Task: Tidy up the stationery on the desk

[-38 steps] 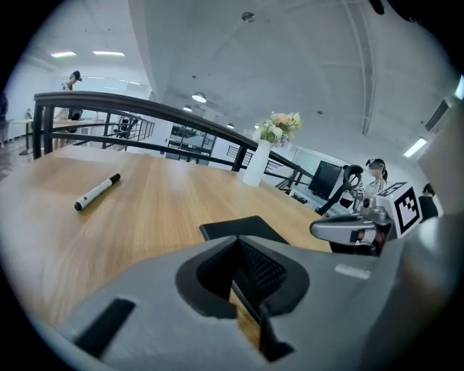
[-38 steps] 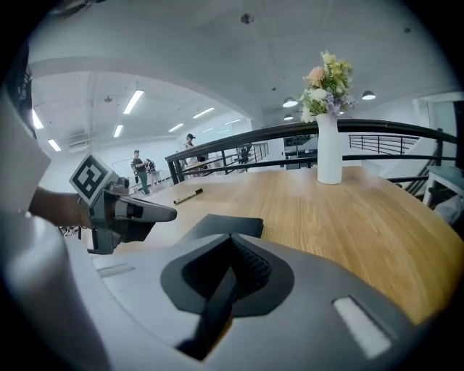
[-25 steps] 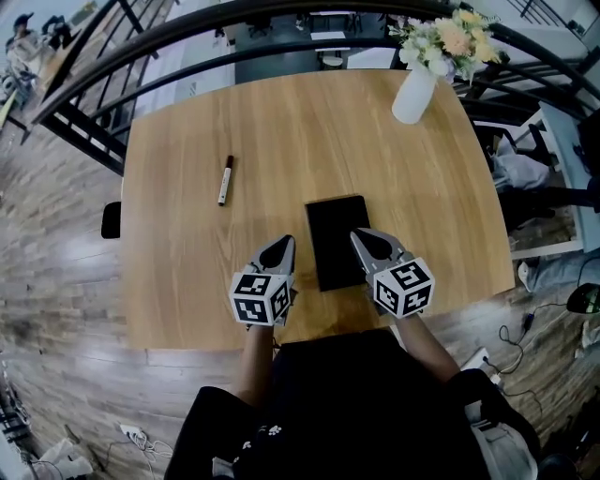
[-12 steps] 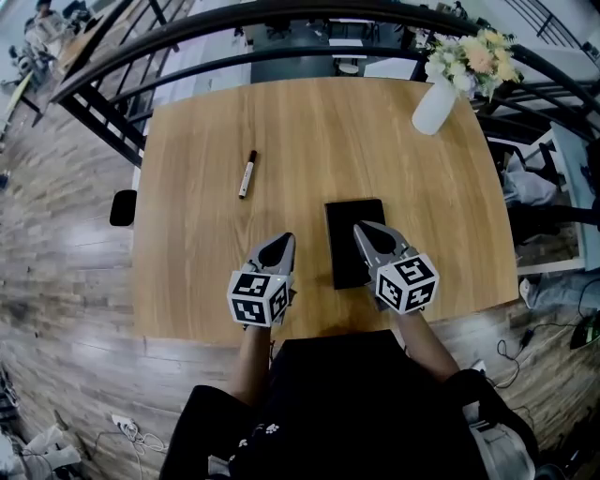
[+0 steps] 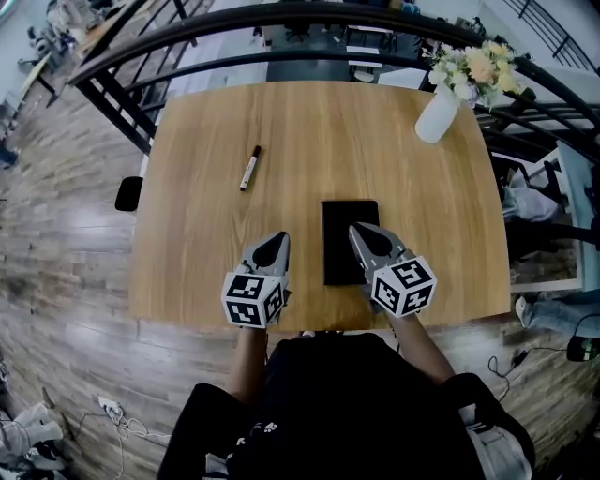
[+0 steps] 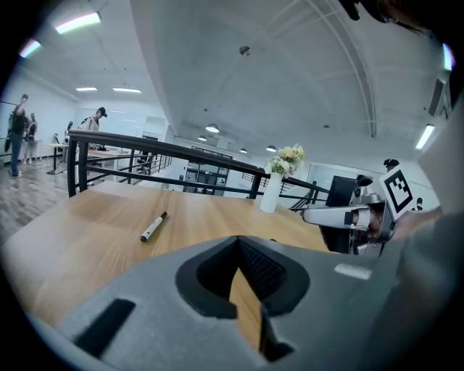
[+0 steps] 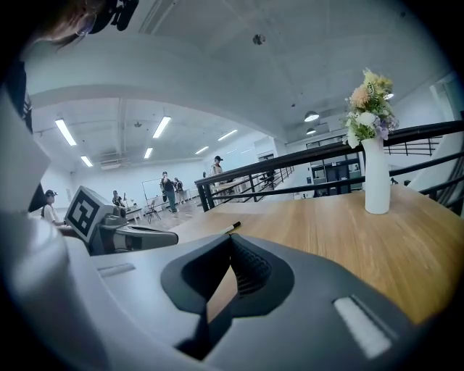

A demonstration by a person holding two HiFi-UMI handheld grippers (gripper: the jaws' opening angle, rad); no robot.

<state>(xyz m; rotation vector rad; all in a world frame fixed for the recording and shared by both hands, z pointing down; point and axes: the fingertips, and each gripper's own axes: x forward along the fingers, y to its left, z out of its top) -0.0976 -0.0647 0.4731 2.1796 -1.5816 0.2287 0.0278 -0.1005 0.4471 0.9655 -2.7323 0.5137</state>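
Observation:
A black-capped white marker pen (image 5: 249, 169) lies on the left half of the wooden desk (image 5: 206, 253). A closed black notebook (image 5: 341, 234) lies flat near the desk's front edge. My left gripper (image 5: 278, 238) hovers left of the notebook, shut and empty. My right gripper (image 5: 356, 230) hangs over the notebook's right edge, also shut and empty. In the left gripper view the pen (image 6: 153, 227) lies ahead to the left of the meeting jaws, with the right gripper (image 6: 348, 215) alongside. The right gripper view shows the pen (image 7: 232, 227) far ahead and the left gripper (image 7: 123, 235) beside it.
A white vase (image 5: 437, 114) with flowers (image 5: 473, 66) stands at the desk's far right corner. A black railing (image 5: 281, 23) curves behind the desk. A small black object (image 5: 128, 193) lies on the wooden floor at the left. People stand far off in the hall.
Both grippers have risen slightly above the desk and stay shut. The head view has shifted, but the pen, notebook and vase keep their places on the desk.

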